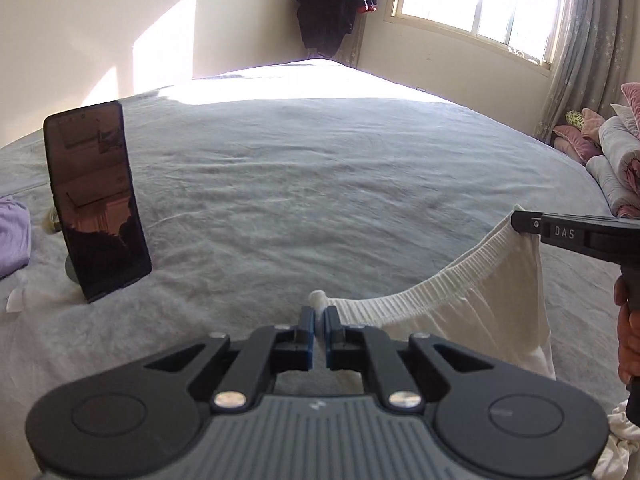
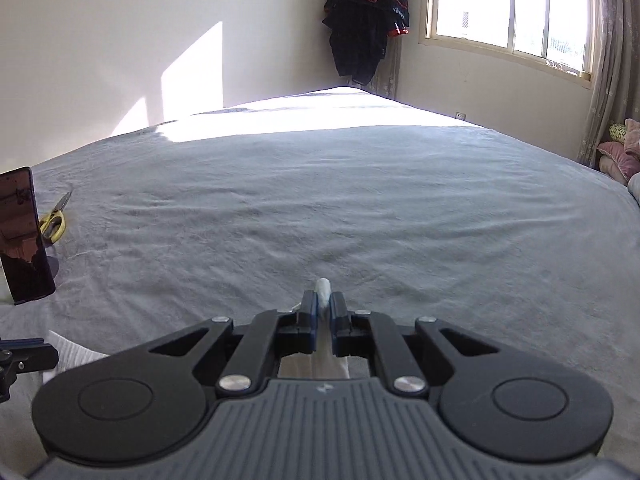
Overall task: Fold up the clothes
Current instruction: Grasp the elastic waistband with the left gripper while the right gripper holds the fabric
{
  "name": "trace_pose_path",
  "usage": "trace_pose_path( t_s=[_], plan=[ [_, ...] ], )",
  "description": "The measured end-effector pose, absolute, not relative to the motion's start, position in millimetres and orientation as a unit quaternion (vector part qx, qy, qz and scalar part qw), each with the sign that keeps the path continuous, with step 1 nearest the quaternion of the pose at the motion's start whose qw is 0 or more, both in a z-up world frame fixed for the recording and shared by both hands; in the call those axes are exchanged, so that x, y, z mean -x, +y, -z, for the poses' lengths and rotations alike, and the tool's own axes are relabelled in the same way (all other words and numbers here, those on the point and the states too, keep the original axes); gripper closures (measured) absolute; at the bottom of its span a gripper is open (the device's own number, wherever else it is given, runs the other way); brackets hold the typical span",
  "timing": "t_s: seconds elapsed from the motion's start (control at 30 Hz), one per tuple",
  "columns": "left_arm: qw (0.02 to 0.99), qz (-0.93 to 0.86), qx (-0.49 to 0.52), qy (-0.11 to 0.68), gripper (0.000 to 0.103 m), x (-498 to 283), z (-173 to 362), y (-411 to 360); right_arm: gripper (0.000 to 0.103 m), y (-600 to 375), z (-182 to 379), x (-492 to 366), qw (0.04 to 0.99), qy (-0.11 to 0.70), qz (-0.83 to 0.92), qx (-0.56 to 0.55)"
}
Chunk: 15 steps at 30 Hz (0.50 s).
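Observation:
A white garment (image 1: 472,308) with a ribbed waistband hangs in the air above the grey bed (image 1: 320,184), stretched between both grippers. My left gripper (image 1: 319,320) is shut on one corner of the waistband, a nub of white cloth poking out past its blue pads. At the right edge of the left wrist view, the right gripper (image 1: 520,222) pinches the other corner, held by a hand. In the right wrist view my right gripper (image 2: 323,308) is shut on a fold of the white garment (image 2: 322,290), and the left gripper's tip with white cloth (image 2: 68,350) shows at the far left.
A dark phone (image 1: 96,200) stands upright on a stand at the bed's left, with yellow-handled scissors (image 2: 56,216) behind it and a lilac cloth (image 1: 12,232) at the left edge. Pink and white bedding (image 1: 616,152) is piled at the right. A dark jacket (image 2: 368,24) hangs in the corner.

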<state>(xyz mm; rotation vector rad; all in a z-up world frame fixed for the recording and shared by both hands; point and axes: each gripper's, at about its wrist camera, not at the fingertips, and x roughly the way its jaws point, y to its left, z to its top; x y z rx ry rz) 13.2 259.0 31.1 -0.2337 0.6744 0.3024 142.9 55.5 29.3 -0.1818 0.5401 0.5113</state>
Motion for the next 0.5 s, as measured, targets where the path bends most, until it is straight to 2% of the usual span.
trace_pose_path(
  t_s=[0.2,0.5],
  plan=[
    [0.913,-0.195,0.115,0.340,0.098,-6.1,-26.6,299.3,0.095,119.0,-16.3,-150.1,0.913,0.268,-0.283,0.122],
    [0.896,-0.206,0.110,0.377,0.097,-3.5,-12.8,321.2,0.095,160.7,8.5,-151.0,0.902,0.289,-0.291,0.137]
  ],
)
